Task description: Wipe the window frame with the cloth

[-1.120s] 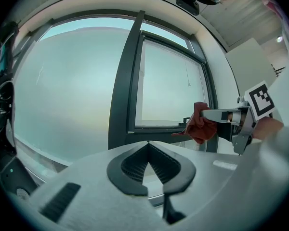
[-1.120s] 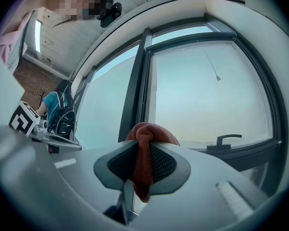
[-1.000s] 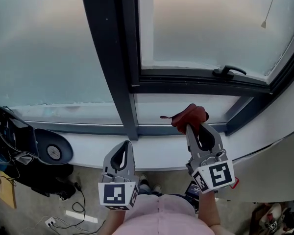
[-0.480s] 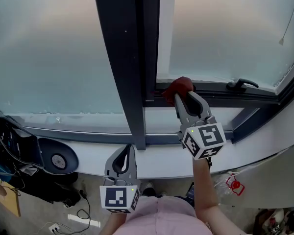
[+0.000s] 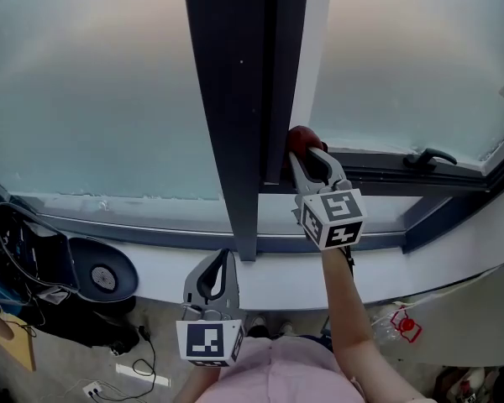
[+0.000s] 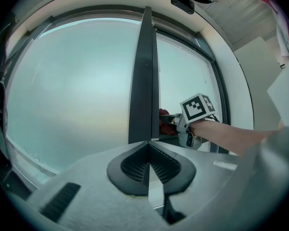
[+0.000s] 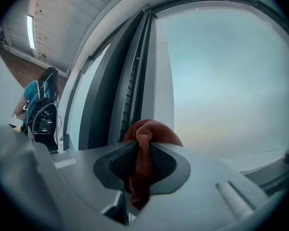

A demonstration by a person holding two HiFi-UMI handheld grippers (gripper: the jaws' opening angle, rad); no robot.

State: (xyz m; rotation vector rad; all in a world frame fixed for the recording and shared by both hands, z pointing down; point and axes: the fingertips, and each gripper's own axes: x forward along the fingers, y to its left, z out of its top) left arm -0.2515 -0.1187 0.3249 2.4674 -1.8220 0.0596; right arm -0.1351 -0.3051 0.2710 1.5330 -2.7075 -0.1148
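A dark grey window frame post (image 5: 244,99) runs up the middle of the head view, with a lower rail (image 5: 378,175) branching right. My right gripper (image 5: 302,151) is shut on a rust-red cloth (image 5: 299,138) and holds it against the corner where post and rail meet. In the right gripper view the cloth (image 7: 147,138) bulges out between the jaws, close to the post (image 7: 130,81). My left gripper (image 5: 217,269) hangs low before the sill, shut and holding nothing. The left gripper view shows the post (image 6: 144,81) ahead, with the cloth (image 6: 163,113) to its right.
A black window handle (image 5: 431,157) sits on the rail at the right. A white sill (image 5: 151,263) runs below the glass. At the lower left stands a dark round device (image 5: 101,274) with cables. A person with a backpack (image 7: 41,109) shows at the left of the right gripper view.
My right gripper has risen from the sill with the cloth and moved left to the post's corner. The left gripper has stayed low, shifting little.
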